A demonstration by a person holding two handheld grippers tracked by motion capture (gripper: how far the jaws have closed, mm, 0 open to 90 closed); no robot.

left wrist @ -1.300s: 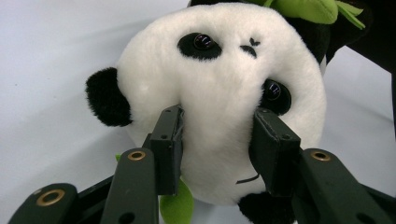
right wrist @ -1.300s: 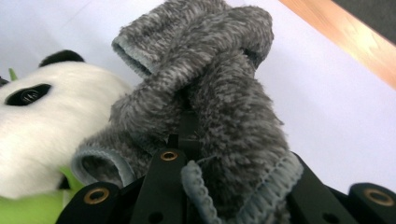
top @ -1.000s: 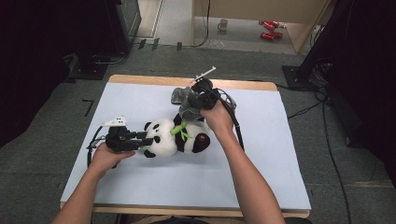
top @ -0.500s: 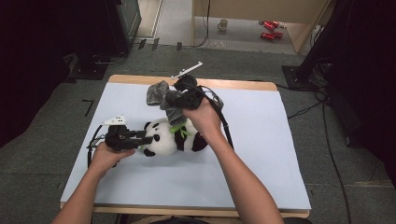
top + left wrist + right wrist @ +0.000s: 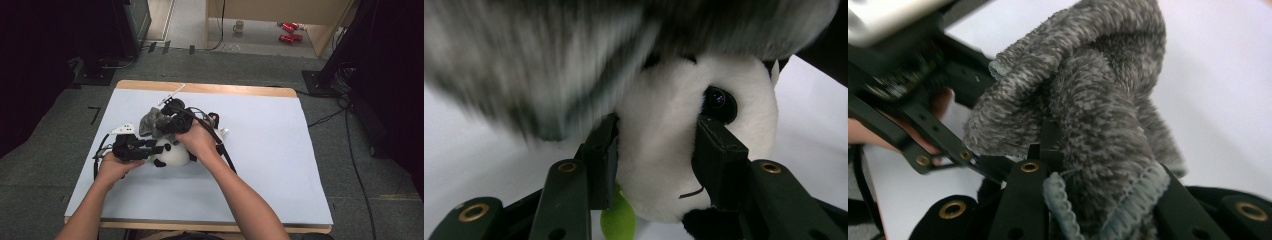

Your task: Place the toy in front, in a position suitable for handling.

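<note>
With the left hand-held gripper (image 5: 150, 146) pinching the panda toy's (image 5: 684, 150) head on the table (image 5: 280, 150), the fuzzy grey sock (image 5: 1088, 125) clamped in the right hand-held gripper (image 5: 167, 125) could snag and slip free.

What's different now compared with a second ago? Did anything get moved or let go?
The right gripper, shut on the grey fuzzy cloth, has carried it leftward across the table and slightly nearer, until it hangs over the panda's head beside the left gripper. Nothing was let go. The left gripper stayed put, clamped on the panda toy, which lies where it was on the white table cover.
</note>
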